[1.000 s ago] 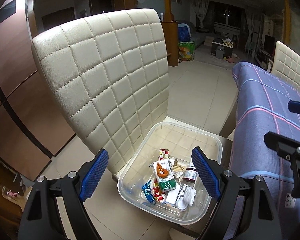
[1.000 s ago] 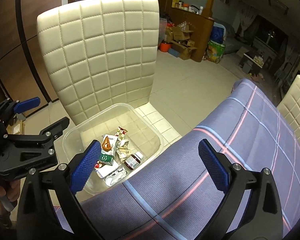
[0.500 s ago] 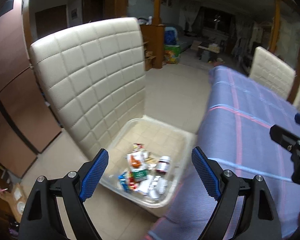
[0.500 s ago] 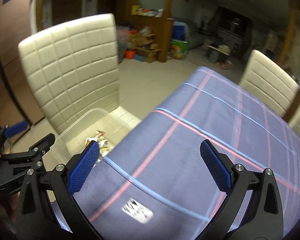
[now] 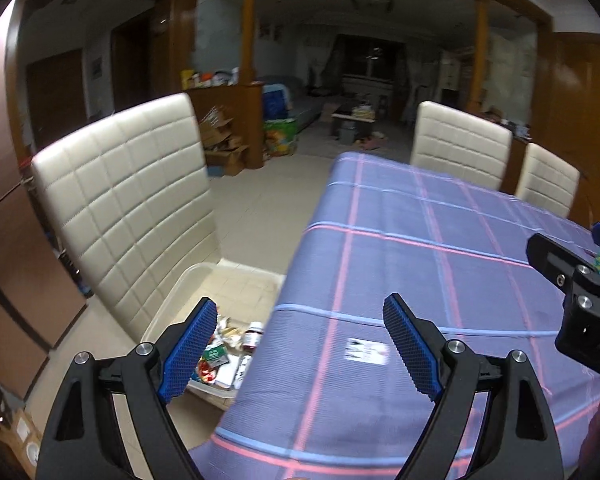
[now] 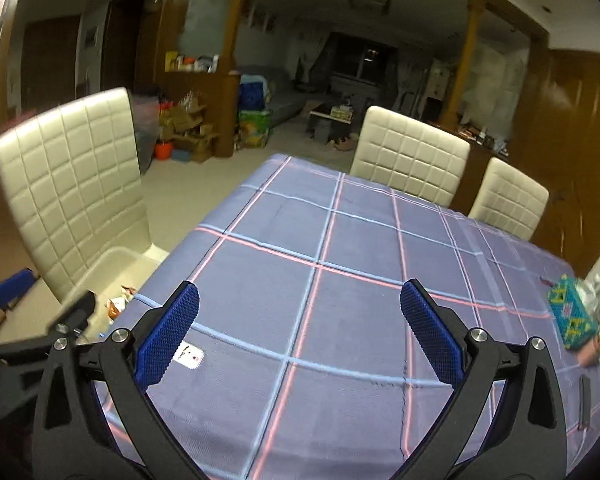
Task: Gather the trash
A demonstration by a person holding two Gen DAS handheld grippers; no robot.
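A clear plastic bin (image 5: 188, 280) sits on the cream chair (image 5: 132, 208) left of the table and holds several wrappers and a small bottle (image 5: 252, 334). A small white card (image 5: 366, 351) lies on the purple plaid tablecloth (image 5: 440, 264) near the front left edge; it also shows in the right wrist view (image 6: 188, 354). My left gripper (image 5: 300, 348) is open and empty, above the table edge beside the bin. My right gripper (image 6: 300, 336) is open and empty over the table. The bin (image 6: 112, 264) shows at the left of the right wrist view.
A teal patterned box (image 6: 572, 316) and some small items lie at the table's right edge. Two cream chairs (image 6: 412, 160) stand at the far side. Cardboard boxes (image 6: 184, 136) and clutter sit on the floor by a wooden partition.
Both grippers have swung right and up, from over the bin on the chair to over the table. The card and far chairs have come into view. Both stay open.
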